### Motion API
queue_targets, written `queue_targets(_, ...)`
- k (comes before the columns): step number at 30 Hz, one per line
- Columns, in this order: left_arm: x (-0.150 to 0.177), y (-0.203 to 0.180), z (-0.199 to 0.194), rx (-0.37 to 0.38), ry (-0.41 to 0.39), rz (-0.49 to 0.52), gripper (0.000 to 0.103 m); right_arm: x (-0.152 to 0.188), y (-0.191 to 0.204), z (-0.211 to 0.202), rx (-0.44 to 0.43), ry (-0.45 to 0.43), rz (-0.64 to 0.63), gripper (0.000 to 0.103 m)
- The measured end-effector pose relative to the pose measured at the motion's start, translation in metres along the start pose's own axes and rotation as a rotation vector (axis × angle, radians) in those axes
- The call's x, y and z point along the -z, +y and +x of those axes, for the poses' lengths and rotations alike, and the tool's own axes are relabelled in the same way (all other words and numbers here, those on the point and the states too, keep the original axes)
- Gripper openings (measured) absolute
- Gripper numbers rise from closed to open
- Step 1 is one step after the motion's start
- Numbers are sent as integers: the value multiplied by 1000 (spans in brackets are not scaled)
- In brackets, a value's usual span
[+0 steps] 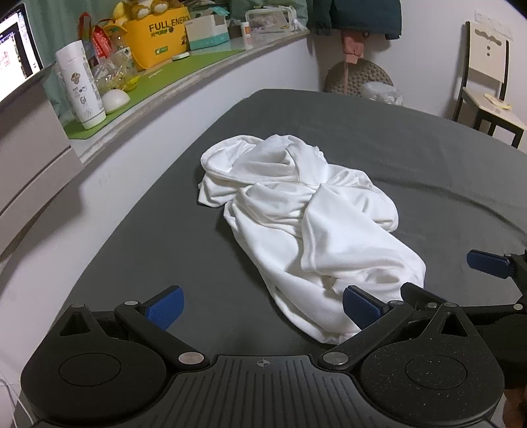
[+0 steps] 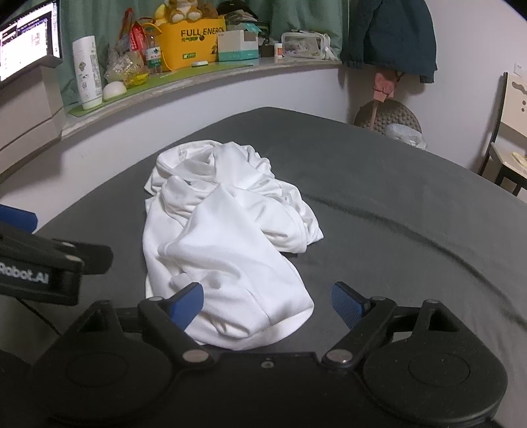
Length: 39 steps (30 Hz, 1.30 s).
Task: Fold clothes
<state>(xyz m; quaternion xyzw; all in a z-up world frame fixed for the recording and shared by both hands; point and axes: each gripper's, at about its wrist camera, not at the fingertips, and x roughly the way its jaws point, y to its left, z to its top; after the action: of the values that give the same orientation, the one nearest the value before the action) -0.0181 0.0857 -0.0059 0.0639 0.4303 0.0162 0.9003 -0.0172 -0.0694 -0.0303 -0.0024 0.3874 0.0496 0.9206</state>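
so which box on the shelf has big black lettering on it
The yellow box reading FULL ENERGY, with plush toys on top; the white-and-teal box beside it shows no large lettering.

home bedroom | grey bed (image 1: pixel 362 131) | cluttered ledge (image 1: pixel 184 66) (probably windowsill)

Both wrist views low, forward; share white garment (image 1: pixel 296 210) (image 2: pixel 227 237).

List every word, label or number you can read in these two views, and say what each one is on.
"FULL ENER", cut off by things in front: on the yellow box on the ledge.
"Robot.AI", first letters cut off: on the left gripper, seen from the right wrist view.
"G1", uncertain: on the white bottle.
Too small or blurred: small print below the box's big words, the monitor text, the teal-and-white carton.
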Motion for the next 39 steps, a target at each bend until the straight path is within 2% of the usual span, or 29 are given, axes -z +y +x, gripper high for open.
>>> queue_targets(10,-1,0,2,5,0,-4,103,0,6,28,-29,71,-28,88)
queue_targets(11,-1,0,2,4,1,-4,103,0,7,36,-28,86,-30,81)
queue_targets(12,-1,0,2,3,1,-4,103,1,7,41,-24,95,-30,66)
queue_targets(13,-1,0,2,2,2,-4,103,2,7,47,-21,101,-26,56)
queue_targets(15,-1,1,2,6,2,-7,103,4,5,54,-39,104,9,21)
queue_targets(16,0,1,2,9,2,-9,103,4,3,56,-47,104,30,11)
queue_targets(17,0,2,2,15,2,-13,103,4,1,59,-55,104,52,5)
queue_targets(19,0,5,2,34,0,-28,103,3,-8,53,-54,60,103,5)
queue_targets(22,2,12,1,86,-12,-73,103,0,-29,30,-3,-54,161,5)
queue_targets(26,4,22,2,188,-18,-135,103,2,-79,-15,105,-182,252,4)
queue_targets(31,0,32,13,291,12,-211,103,6,-145,-72,244,-331,370,4)
queue_targets(36,-16,15,16,301,-27,-206,103,41,-214,-126,458,-380,453,4)
queue_targets(39,-37,-8,21,281,-5,-174,103,73,-255,-156,615,-389,528,4)
